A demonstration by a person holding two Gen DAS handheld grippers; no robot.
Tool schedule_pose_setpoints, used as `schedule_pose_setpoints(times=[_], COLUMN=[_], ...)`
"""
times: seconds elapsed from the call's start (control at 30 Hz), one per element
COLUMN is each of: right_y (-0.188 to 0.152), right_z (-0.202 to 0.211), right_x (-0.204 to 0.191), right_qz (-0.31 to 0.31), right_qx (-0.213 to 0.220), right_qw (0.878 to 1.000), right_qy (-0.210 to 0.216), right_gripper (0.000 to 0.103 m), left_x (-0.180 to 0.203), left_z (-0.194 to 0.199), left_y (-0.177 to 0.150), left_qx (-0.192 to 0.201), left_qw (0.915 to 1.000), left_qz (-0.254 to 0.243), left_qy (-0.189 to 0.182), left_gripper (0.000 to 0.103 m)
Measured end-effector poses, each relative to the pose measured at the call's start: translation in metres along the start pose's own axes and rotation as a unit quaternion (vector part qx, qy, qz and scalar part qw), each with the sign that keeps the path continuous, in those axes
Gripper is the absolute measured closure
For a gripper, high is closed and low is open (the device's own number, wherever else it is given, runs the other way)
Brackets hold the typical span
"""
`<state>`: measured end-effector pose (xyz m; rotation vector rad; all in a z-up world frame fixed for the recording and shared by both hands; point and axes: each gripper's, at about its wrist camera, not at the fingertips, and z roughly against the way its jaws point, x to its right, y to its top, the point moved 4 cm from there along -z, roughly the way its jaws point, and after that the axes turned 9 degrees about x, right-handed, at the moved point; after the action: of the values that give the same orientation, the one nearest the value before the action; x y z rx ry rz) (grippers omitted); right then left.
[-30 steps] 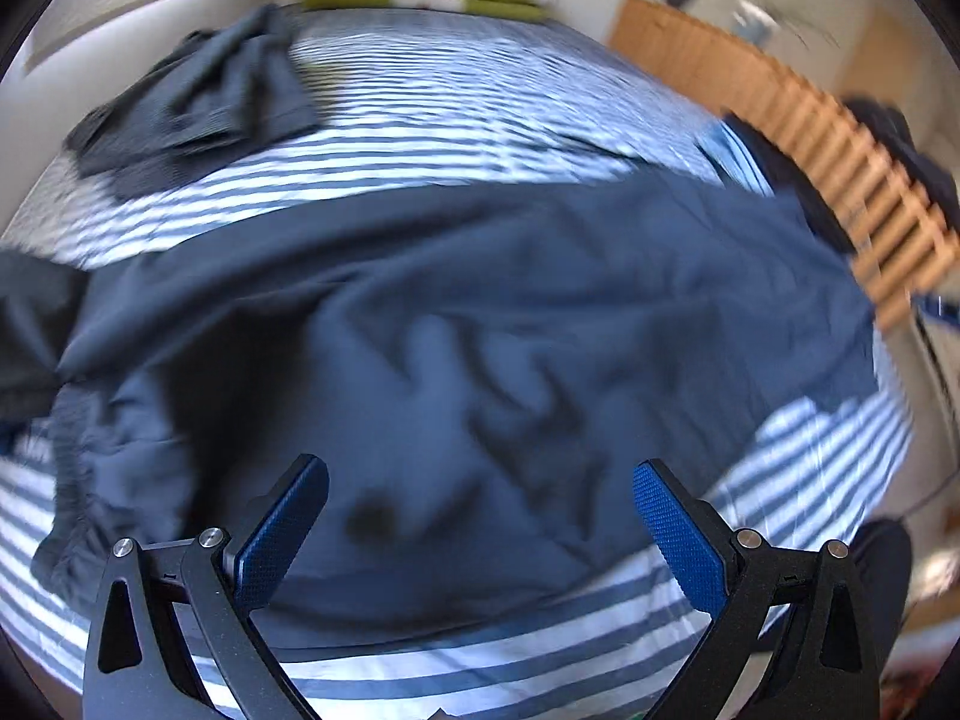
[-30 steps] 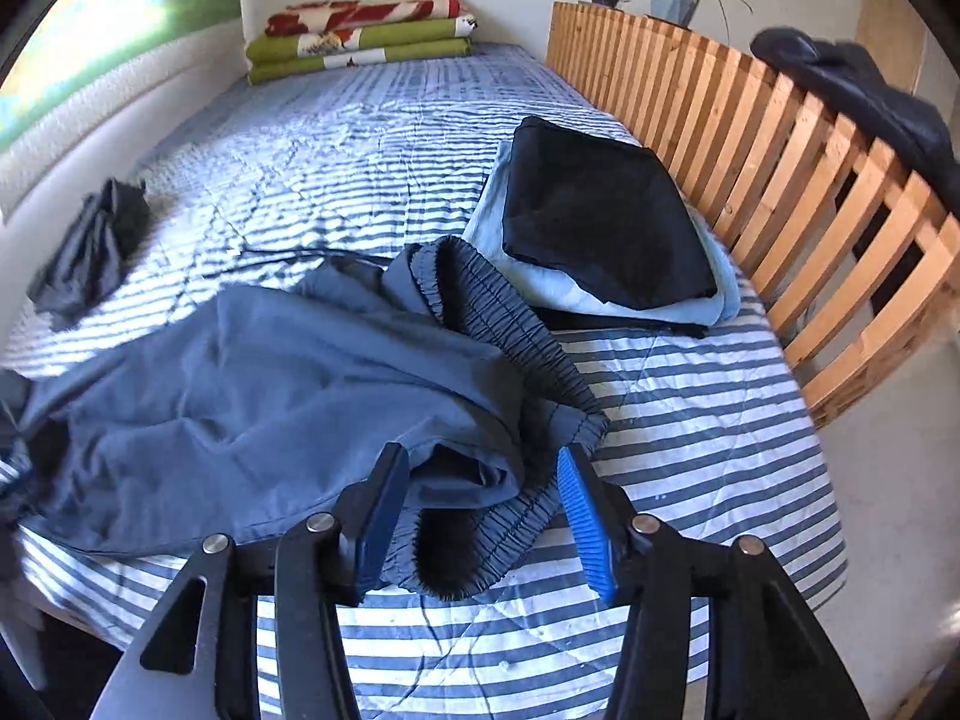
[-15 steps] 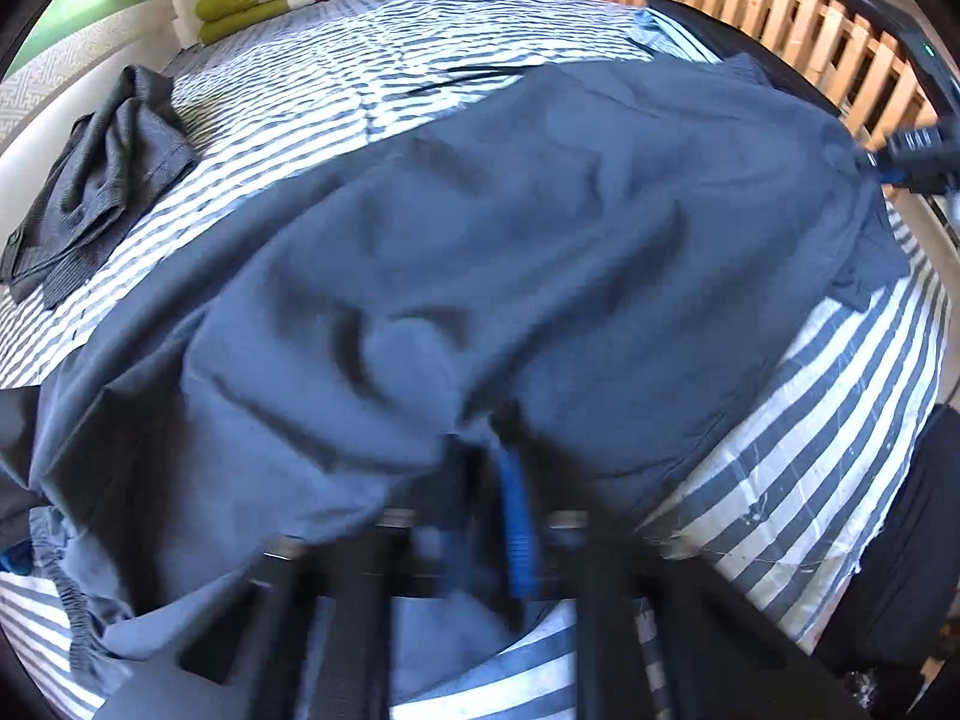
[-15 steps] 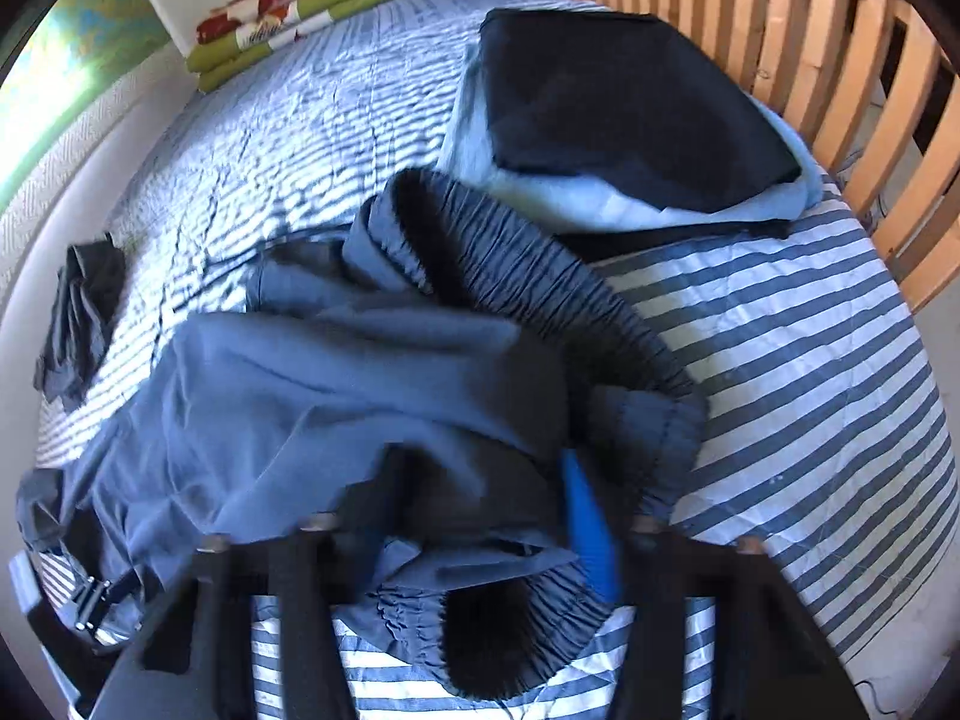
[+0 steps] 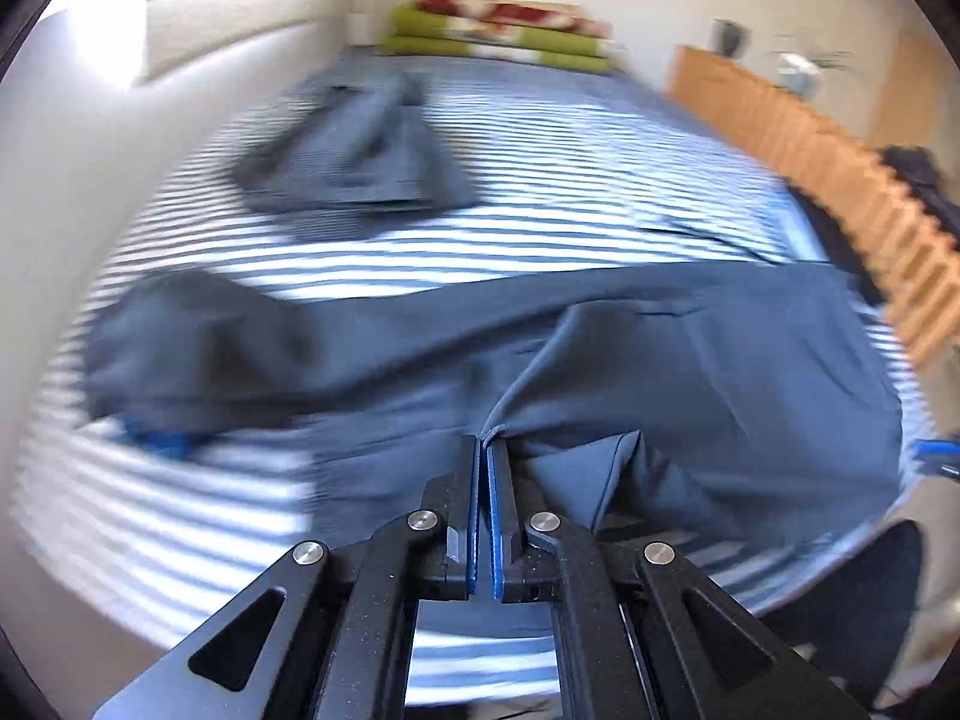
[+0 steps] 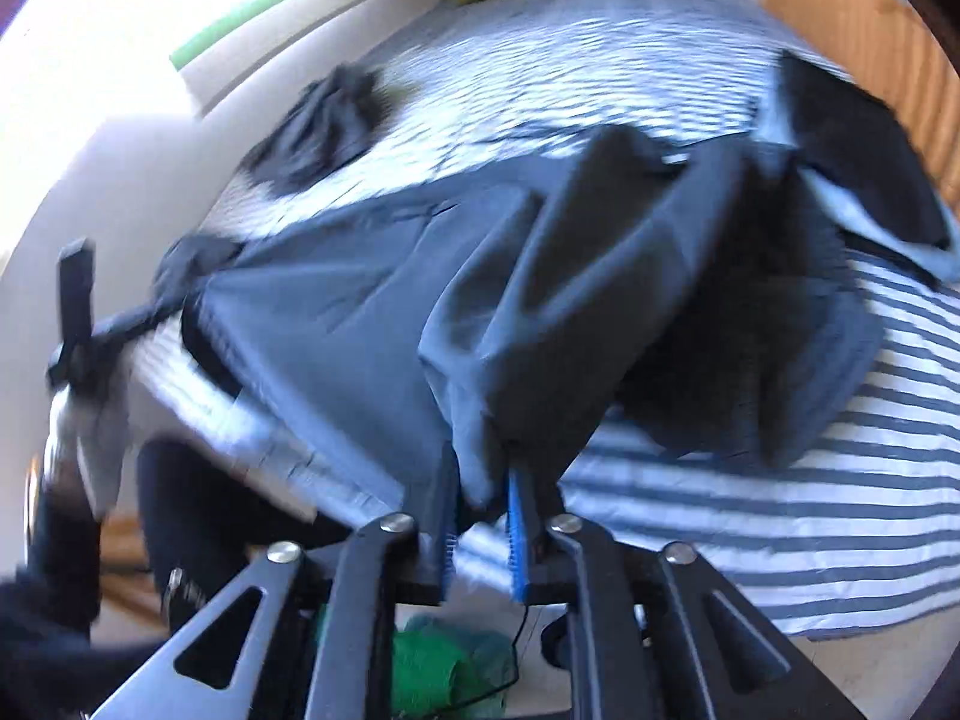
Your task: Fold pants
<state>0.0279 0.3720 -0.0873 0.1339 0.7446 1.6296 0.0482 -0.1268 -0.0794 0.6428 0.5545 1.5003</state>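
Lifted and drawn taut since a second ago: dark blue-grey cloth pants (image 5: 690, 372), then slack on the blue-and-white striped bed cover (image 5: 540, 240), now stretched across its near edge. Pinched at a fold by the left gripper (image 5: 483, 450), clamped tight where it stood wide before. Bunched thickly between the pads of the right gripper (image 6: 480, 480), also gripping. Beyond: crumpled dark garment (image 5: 360, 150), folded black cloth on pale blue (image 6: 852, 180), stacked green and red blankets (image 5: 504, 30), slatted wooden rail (image 5: 840, 180), pale wall.

Striped bed (image 5: 540, 240), pants (image 5: 690, 360), folded blankets (image 5: 498, 24)
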Motion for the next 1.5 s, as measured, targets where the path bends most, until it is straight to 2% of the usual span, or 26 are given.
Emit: schedule_pose_setpoints(times=[0.07, 0.1, 0.17, 0.2, 0.23, 0.27, 0.33, 0.4, 0.47, 0.53, 0.6, 0.63, 0.67, 0.7, 0.77, 0.83, 0.93, 1.03, 1.07, 1.13, 1.2, 1.27, 1.33, 1.43, 1.5], right_y=[-0.006, -0.006, 0.001, 0.006, 0.012, 0.016, 0.022, 0.027, 0.035, 0.040, 0.045, 0.044, 0.043, 0.040, 0.033, 0.020, -0.015, -0.064, -0.077, -0.092, -0.089, -0.078, -0.062, -0.039, -0.021], right_z=[0.004, 0.008, 0.014, 0.017, 0.018, 0.018, 0.014, 0.003, -0.016, -0.035, -0.056, -0.065, -0.071, -0.073, -0.056, -0.029, 0.015, 0.029, 0.032, 0.039, 0.049, 0.061, 0.071, 0.071, 0.059], right_x=[-0.003, 0.001, 0.021, 0.037, 0.057, 0.077, 0.116, 0.145, 0.165, 0.176, 0.179, 0.175, 0.171, 0.165, 0.151, 0.135, 0.111, 0.091, 0.088, 0.087, 0.099, 0.118, 0.146, 0.192, 0.219], right_qz=[0.005, -0.003, -0.032, -0.055, -0.083, -0.107, -0.146, -0.175, -0.204, -0.211, -0.212, -0.209, -0.206, -0.201, -0.175, -0.144, -0.089, -0.047, -0.028, -0.004, -0.028, -0.080, -0.127, -0.187, -0.229], right_qx=[-0.001, 0.008, 0.034, 0.046, 0.057, 0.064, 0.071, 0.072, 0.065, 0.056, 0.041, 0.030, 0.016, 0.003, 0.012, 0.018, 0.024, -0.034, -0.049, -0.060, -0.047, -0.006, 0.032, 0.061, 0.078], right_qw=[1.000, 1.000, 0.999, 0.997, 0.994, 0.990, 0.979, 0.971, 0.967, 0.968, 0.968, 0.969, 0.971, 0.973, 0.979, 0.986, 0.994, 0.997, 0.997, 0.996, 0.997, 0.995, 0.990, 0.974, 0.961], right_qy=[0.006, 0.008, -0.002, -0.016, -0.037, -0.066, -0.121, -0.145, -0.141, -0.126, -0.132, -0.132, -0.123, -0.112, -0.101, -0.082, -0.064, -0.048, -0.058, -0.063, -0.055, -0.053, -0.059, -0.111, -0.133], right_gripper=[0.063, 0.060, 0.052, 0.050, 0.049, 0.048, 0.048, 0.048, 0.048, 0.048, 0.049, 0.063, 0.087, 0.088, 0.097, 0.098, 0.098, 0.098, 0.093, 0.091, 0.084, 0.067, 0.063, 0.060, 0.059], left_x=[-0.029, -0.042, -0.052, -0.049, -0.044, -0.037, -0.019, 0.012, 0.044, 0.081, 0.115, 0.133, 0.148, 0.165, 0.192, 0.217, 0.255, 0.294, 0.306, 0.331, 0.357, 0.382, 0.405, 0.439, 0.464], left_z=[0.005, 0.007, 0.006, 0.006, 0.007, 0.008, 0.010, 0.003, -0.001, -0.009, -0.018, -0.023, -0.026, -0.027, -0.030, -0.039, -0.047, -0.053, -0.054, -0.051, -0.043, -0.036, -0.029, -0.022, -0.027], left_y=[-0.006, -0.010, -0.012, -0.011, -0.009, -0.007, -0.001, 0.003, 0.007, 0.011, 0.013, 0.013, 0.014, 0.013, 0.011, 0.010, 0.006, -0.002, -0.004, -0.011, -0.018, -0.027, -0.036, -0.052, -0.062], left_qx=[-0.015, -0.021, -0.030, -0.032, -0.028, -0.024, -0.014, -0.011, -0.014, -0.017, -0.025, -0.028, -0.030, -0.033, -0.037, -0.041, -0.050, -0.062, -0.065, -0.070, -0.071, -0.069, -0.067, -0.069, -0.066], left_qw=[0.9992, 0.9980, 0.9973, 0.9975, 0.9980, 0.9985, 0.9991, 0.9991, 0.9983, 0.9961, 0.9924, 0.9901, 0.9881, 0.9856, 0.9804, 0.9761, 0.9678, 0.9574, 0.9539, 0.9451, 0.9345, 0.9232, 0.9137, 0.8977, 0.8896], left_qz=[0.027, 0.047, 0.057, 0.055, 0.051, 0.046, 0.040, 0.026, 0.003, -0.026, -0.049, -0.064, -0.076, -0.089, -0.109, -0.123, -0.143, -0.167, -0.176, -0.194, -0.215, -0.242, -0.261, -0.291, -0.319], left_qy=[0.024, 0.037, 0.035, 0.031, 0.025, 0.017, -0.001, -0.031, -0.057, -0.083, -0.110, -0.122, -0.130, -0.140, -0.160, -0.175, -0.201, -0.227, -0.234, -0.254, -0.274, -0.290, -0.304, -0.324, -0.320], left_gripper=[0.099, 0.098, 0.098, 0.095, 0.087, 0.081, 0.058, 0.048, 0.043, 0.040, 0.039, 0.039, 0.039, 0.039, 0.039, 0.039, 0.039, 0.039, 0.039, 0.039, 0.039, 0.038, 0.028, 0.016, 0.013])
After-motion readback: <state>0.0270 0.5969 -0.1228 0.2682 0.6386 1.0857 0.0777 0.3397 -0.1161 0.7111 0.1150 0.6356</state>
